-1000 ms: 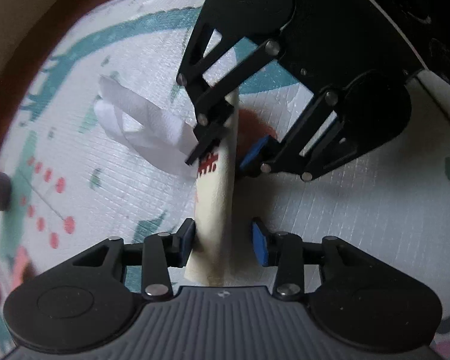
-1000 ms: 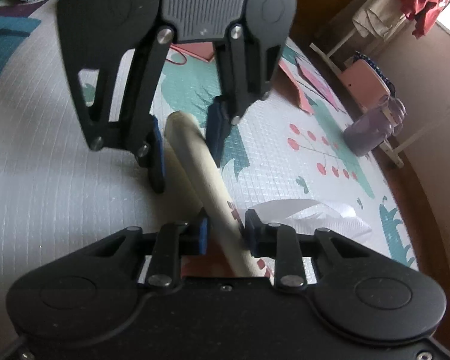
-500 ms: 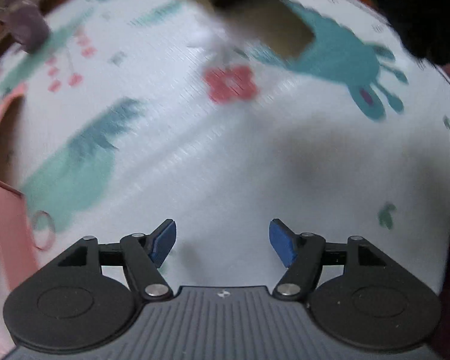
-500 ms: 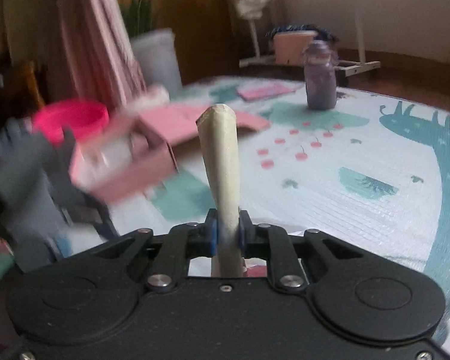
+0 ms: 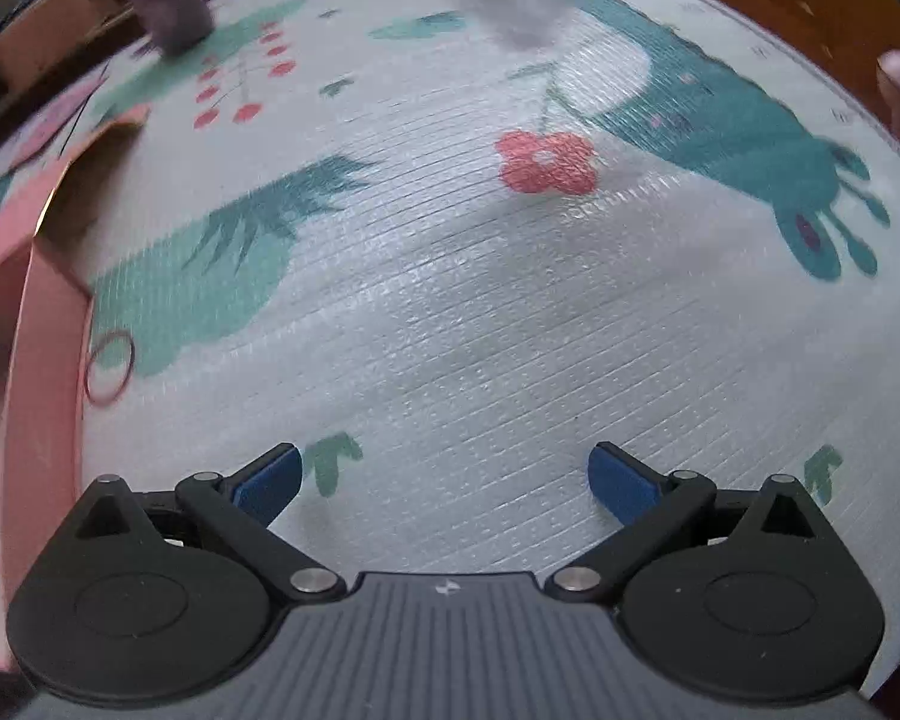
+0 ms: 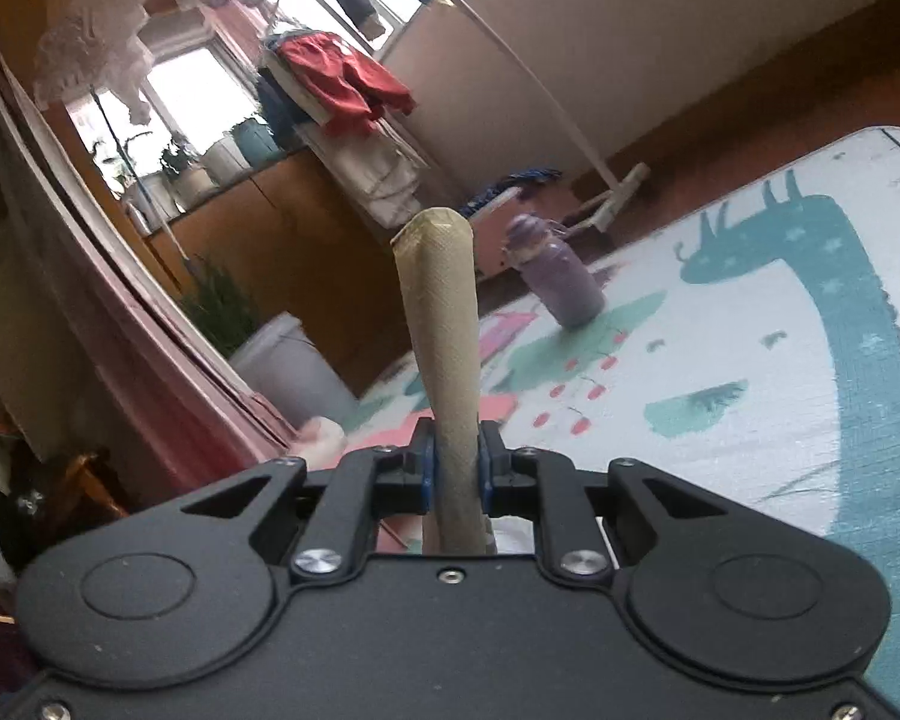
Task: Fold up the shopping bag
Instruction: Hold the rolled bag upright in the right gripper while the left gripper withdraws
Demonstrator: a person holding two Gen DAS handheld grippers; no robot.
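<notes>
1. Rolled shopping bag (image 6: pixel 444 324): a tight beige tube, clamped between the blue pads (image 6: pixel 427 468) of my right gripper (image 6: pixel 455 471). It stands up out of the jaws and leans a little to the left, its far end lifted clear of the play mat (image 6: pixel 750 360).
2. My right gripper is closed on the bag near its lower end; a short stub of the roll shows below the pads.
3. My left gripper (image 5: pixel 444 477) holds nothing. Its jaws are spread wide, with bare mat (image 5: pixel 450 330) between the blue pads (image 5: pixel 270 483), and it hangs above the floor.
4. In the left wrist view, a red flower print (image 5: pixel 546 162) lies far ahead of my left gripper, and a teal animal print (image 5: pixel 750 144) sits to the far right.
5. A pink box (image 5: pixel 36 324) stands at the left edge of that view, with a thin red ring (image 5: pixel 109 366) on the mat just beside it.
6. A blurred white shape (image 5: pixel 528 0) shows at the far top of the left view; I cannot tell what it is.
7. A purple bottle (image 6: pixel 555 279) stands on the mat, far beyond the bag's tip in the right view and far left (image 5: pixel 171 12) in the left view.
8. A clothes rack with a red garment (image 6: pixel 345 84) stands by the window at the far side of the room.
</notes>
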